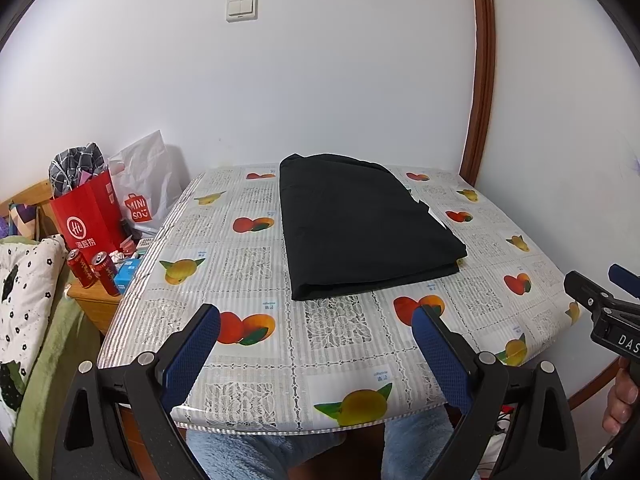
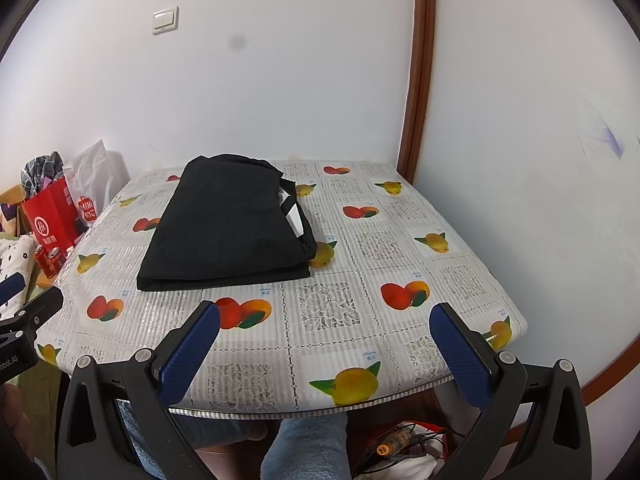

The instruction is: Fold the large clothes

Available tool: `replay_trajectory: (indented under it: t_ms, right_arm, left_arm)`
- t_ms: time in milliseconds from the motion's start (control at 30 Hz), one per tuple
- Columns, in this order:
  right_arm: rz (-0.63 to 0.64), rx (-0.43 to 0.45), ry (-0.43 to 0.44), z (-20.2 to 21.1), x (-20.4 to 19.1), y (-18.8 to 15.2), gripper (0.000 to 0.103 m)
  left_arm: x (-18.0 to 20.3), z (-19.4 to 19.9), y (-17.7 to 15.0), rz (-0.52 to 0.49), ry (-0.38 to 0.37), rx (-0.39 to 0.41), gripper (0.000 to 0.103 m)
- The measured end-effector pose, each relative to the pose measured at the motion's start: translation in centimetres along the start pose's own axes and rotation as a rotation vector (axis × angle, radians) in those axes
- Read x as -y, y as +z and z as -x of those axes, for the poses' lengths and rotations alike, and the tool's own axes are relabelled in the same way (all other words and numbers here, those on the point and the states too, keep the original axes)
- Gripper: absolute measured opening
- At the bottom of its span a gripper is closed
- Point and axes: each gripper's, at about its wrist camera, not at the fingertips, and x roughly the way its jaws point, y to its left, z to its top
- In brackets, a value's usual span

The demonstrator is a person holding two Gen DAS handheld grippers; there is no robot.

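A black garment (image 1: pixel 368 224) is seen folded into a thick rectangle and laid flat on the table (image 1: pixel 280 344), toward its far side near the white wall (image 1: pixel 320 80); in the right wrist view the same garment (image 2: pixel 228 224) lies left of centre, with a bit of white showing at its right edge. The table is covered by a cloth printed with fruit and lace squares. The left gripper (image 1: pixel 316 328) is held over the near edge of the table with its blue-padded fingers (image 1: pixel 192 352) spread wide and nothing between them. The right gripper (image 2: pixel 324 324) is likewise held wide apart and empty above the near edge, well apart from the garment. In the left wrist view the right gripper is partly seen at the right border, gripped by a hand (image 1: pixel 622 396). To the left of the table, a red paper bag (image 1: pixel 88 216), a white shopping bag (image 1: pixel 144 184) and two red cans (image 1: pixel 94 270) are seen on a low wooden stand. A light switch (image 1: pixel 241 8) is mounted on the wall.
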Motion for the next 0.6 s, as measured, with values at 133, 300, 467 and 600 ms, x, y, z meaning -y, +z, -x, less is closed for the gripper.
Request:
replay_trajectory:
  t_ms: [133,300,467,600]
  right_arm:
    - [0.0,0.002,0.001,0.1,-0.1,0.0,0.103]
    - [0.002,0.008,0.002,0.3,-0.1,0.1,0.103]
    - [0.008,0.009,0.002,0.4,-0.3,0.2,0.103]
    - [0.016,0.008,0.001,0.2,-0.6,0.4,0.103]
  left_arm:
    - [0.0,0.0,0.0,0.0,-0.001,0.0,0.097]
    - [-0.3,0.0,0.2,0.007,-0.013,0.006,0.097]
    - [-0.7,0.0,0.3,0.015,-0.015,0.007,0.097]
    - [-1.0,-0.1,0.3,0.026,-0.015,0.007,0.097]
